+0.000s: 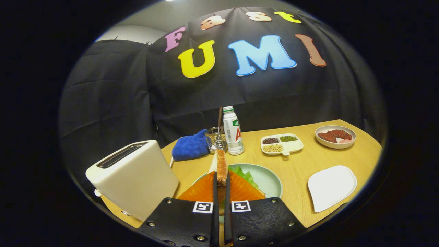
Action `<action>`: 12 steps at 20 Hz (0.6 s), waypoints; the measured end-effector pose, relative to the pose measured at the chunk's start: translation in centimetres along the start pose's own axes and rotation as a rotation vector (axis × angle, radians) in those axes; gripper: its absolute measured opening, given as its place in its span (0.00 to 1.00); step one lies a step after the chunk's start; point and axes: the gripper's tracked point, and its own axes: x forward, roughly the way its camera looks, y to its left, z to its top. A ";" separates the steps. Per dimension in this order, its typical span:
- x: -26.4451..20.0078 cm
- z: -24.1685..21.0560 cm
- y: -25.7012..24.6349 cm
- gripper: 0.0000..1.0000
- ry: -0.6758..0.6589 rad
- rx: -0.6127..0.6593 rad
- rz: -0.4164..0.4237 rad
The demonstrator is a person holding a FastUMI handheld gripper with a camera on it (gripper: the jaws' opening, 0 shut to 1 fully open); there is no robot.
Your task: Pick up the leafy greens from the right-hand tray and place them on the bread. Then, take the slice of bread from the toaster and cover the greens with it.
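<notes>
Wooden table (298, 164) across lower frame. Toaster (132, 176) lower left, slots up. Green plate (269, 180) at bottom centre, holding leafy greens (245, 175). Gripper (221, 183) clamped on bread slice (221, 164), held on edge between fingers above plate. White tray (331, 187) lower right. Divided dish (283, 144) with beans. Bowl (335, 136) with meat. Bottle (232, 132), label unreadable.

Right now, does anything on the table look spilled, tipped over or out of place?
Nothing looks spilled or knocked over. The bottle stands upright beside the blue cloth, and the sectioned dish keeps its beans in separate compartments. The gripper fingers pinch a bread slice on edge above the green plate with the greens.
</notes>
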 end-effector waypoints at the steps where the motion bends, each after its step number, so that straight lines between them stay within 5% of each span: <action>1: 0.1 -0.2 -0.3 0.05 0.006 -0.005 -0.010; 12: 0.3 -0.5 -2.0 0.18 -0.007 -0.161 -0.101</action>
